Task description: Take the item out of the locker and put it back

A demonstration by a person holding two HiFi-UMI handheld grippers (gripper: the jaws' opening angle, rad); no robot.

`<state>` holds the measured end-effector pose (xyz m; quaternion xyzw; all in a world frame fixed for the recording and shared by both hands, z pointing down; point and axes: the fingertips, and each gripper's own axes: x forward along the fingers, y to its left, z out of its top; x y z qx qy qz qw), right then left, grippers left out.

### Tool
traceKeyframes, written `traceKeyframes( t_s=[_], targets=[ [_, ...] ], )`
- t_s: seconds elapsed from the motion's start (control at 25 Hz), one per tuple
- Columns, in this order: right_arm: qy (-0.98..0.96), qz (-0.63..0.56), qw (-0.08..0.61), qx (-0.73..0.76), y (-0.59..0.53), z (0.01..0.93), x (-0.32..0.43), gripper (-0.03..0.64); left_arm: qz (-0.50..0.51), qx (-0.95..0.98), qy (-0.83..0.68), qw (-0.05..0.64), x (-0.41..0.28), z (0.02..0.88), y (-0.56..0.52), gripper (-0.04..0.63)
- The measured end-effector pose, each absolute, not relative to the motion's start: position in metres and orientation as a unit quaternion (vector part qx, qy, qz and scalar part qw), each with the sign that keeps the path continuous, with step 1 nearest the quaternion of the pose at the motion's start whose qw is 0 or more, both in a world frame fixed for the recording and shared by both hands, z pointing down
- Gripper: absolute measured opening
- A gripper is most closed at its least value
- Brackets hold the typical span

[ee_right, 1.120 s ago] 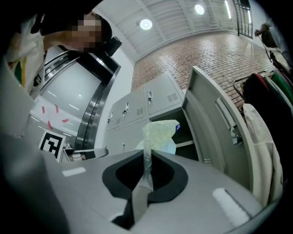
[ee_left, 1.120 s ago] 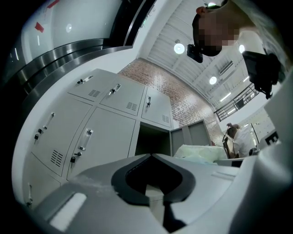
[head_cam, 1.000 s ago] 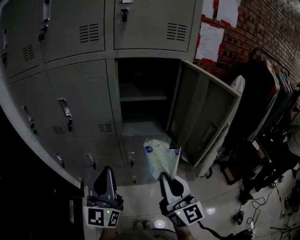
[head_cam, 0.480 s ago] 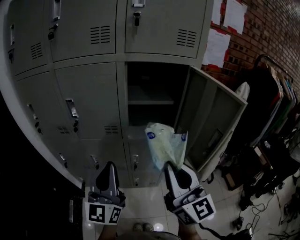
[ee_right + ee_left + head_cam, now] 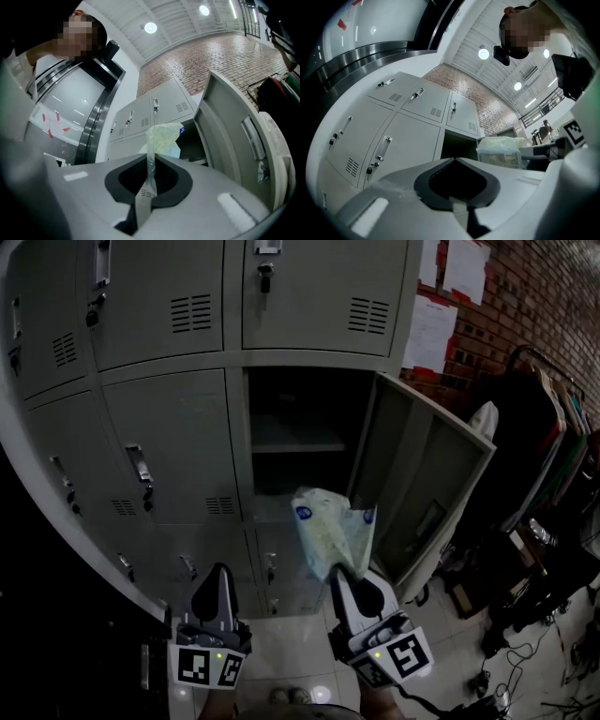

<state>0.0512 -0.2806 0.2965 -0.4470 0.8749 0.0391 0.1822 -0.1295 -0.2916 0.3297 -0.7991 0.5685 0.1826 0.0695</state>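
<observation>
1. The locker bank fills most of the head view. One compartment stands open, dark inside, with a shelf across it.
2. Its door is swung out to the right, leaving the mouth unobstructed.
3. The bag, pale and crumpled, hangs in the air outside the locker, in front of the opening's lower edge. We judge the taking-out done and the putting-back in hand.
4. The right gripper has its fingers clamped on a thin edge of the bag. Next we need to carry it forward through the mouth, clear of the door edge, set it down inside, and only then let go.
5. The left gripper hangs beside it, apart from the bag, its fingers pressed together on nothing.
6. Only the right gripper view shows the bag's strip running between the pads; the head view hides that pinch behind the gripper body. Only the left gripper view shows that gripper to be empty.
</observation>
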Motion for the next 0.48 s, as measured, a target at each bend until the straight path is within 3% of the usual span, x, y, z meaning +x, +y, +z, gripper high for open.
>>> traceKeyframes(
  t_s=[0.2, 0.48],
  targets=[
    [0.861, 0.075, 0.172, -0.473, -0.368, 0.246, 0.059, 0.015, 0.182, -0.797, 0.573, 0.063, -0.131, 0.334, -0.294, 0.006],
    [0.875, 0.032, 0.087, -0.475, -0.533, 0.233, 0.023, 0.015, 0.17, -0.783, 0.596, 0.056, -0.151, 0.344, -0.297, 0.006]
  ],
)
